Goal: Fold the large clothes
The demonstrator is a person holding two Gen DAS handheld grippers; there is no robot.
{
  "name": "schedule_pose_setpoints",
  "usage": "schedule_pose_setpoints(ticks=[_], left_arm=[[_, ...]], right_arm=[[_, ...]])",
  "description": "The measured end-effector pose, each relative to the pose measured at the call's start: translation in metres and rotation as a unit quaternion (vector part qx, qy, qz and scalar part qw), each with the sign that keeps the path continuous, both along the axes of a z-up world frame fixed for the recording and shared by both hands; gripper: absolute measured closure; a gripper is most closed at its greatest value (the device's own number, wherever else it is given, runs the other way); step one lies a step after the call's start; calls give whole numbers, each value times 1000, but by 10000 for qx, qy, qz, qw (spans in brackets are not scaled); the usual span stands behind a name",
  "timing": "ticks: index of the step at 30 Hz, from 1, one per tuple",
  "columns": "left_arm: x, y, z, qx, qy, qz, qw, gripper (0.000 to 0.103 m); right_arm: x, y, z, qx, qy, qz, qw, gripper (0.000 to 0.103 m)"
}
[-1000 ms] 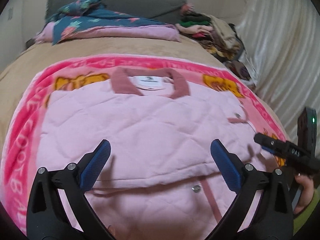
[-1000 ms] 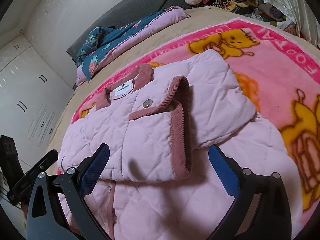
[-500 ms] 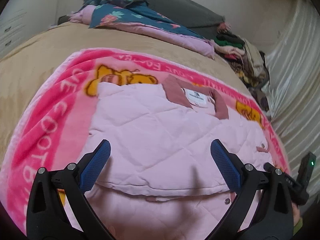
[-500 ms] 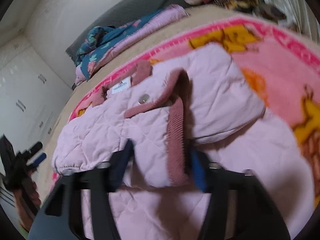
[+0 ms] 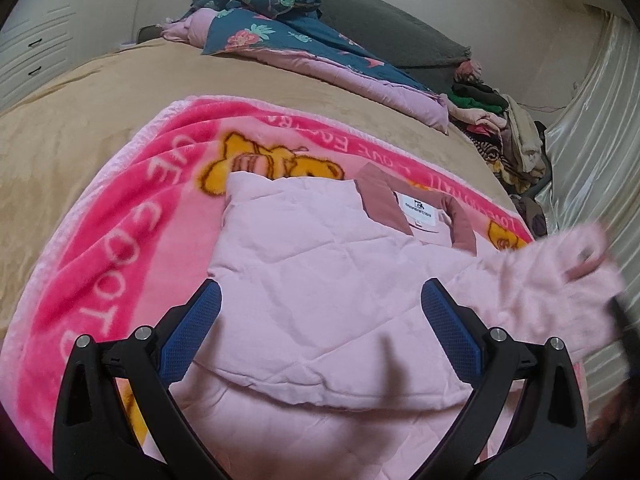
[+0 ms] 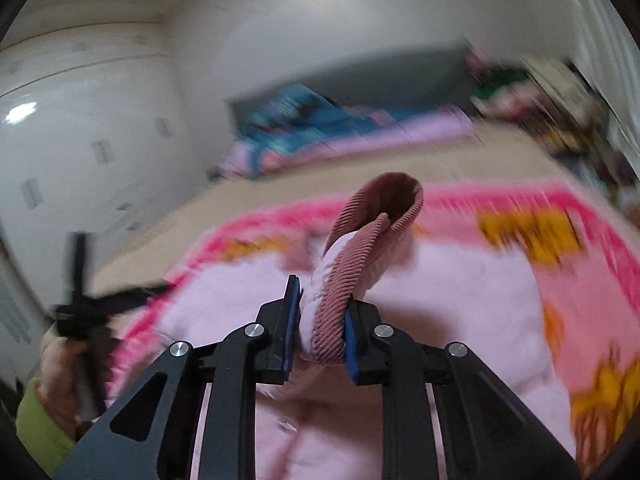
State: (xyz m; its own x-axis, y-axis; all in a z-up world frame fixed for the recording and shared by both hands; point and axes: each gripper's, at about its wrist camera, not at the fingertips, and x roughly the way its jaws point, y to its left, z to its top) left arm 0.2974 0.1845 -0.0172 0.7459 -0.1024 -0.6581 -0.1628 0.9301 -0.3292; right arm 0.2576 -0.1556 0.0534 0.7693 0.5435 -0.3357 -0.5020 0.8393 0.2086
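A pale pink quilted jacket lies partly folded on a pink cartoon blanket, its collar and label at the far side. My left gripper hangs open just above the jacket's folded body, nothing between its blue pads. My right gripper has its jaws closing, and their pads press on the dusty-rose ribbed sleeve cuff, which loops up beyond the fingertips. The raised sleeve shows as a pink blur at the right of the left wrist view. The left gripper, held by a hand, appears at the left of the right wrist view.
The blanket covers a tan bedspread. At the bed's head lie a dark floral quilt and a grey headboard cushion. A heap of clothes sits at the far right by a pale curtain. White wardrobe doors stand left.
My right gripper has gone from wide open to shut on the sleeve cuff and lifted it off the jacket. My left gripper slid left across the jacket and stayed open.
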Motion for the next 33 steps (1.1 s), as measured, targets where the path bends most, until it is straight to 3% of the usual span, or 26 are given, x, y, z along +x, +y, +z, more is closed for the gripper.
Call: schedule_pose_setpoints(ticks=[2,4,10,15,20,22,26,30,33], left_arm=[[1,-1,0,27,13,-7,10000,10],[2,-4,-1,53,30,-32,10000,10],[7,-13,-7,115,123,-165,9997,10],[12,-23,-13,192,211,-277,9992,10],[12,-42,-16,300,232,-487,9981,10],[13,-52,-17,392,260,-610,9970,10],[15,-66,-22,485,357,-737,9955,10],[20,-78,-37,787,582,-833,9917,10],[23,-71,-52,701,751,-717,9921,10]], right_arm=[[-4,-3,10,-119,-290,-90,9995,85],[3,-13,8,-180,-258,-318,9990,85],[32,-51,-41,-35,655,-904,9937,85],[36,-55,-79,-216,1141,-1144,9866,84],[39,-58,-95,-311,1509,-1307,9794,69],[34,-56,-96,-383,1461,-1465,9776,49],[25,-53,-88,-517,1262,-1550,9785,42],[21,-32,-79,-679,1161,-1134,9844,32],[23,-11,-76,-863,1209,-839,9853,29]])
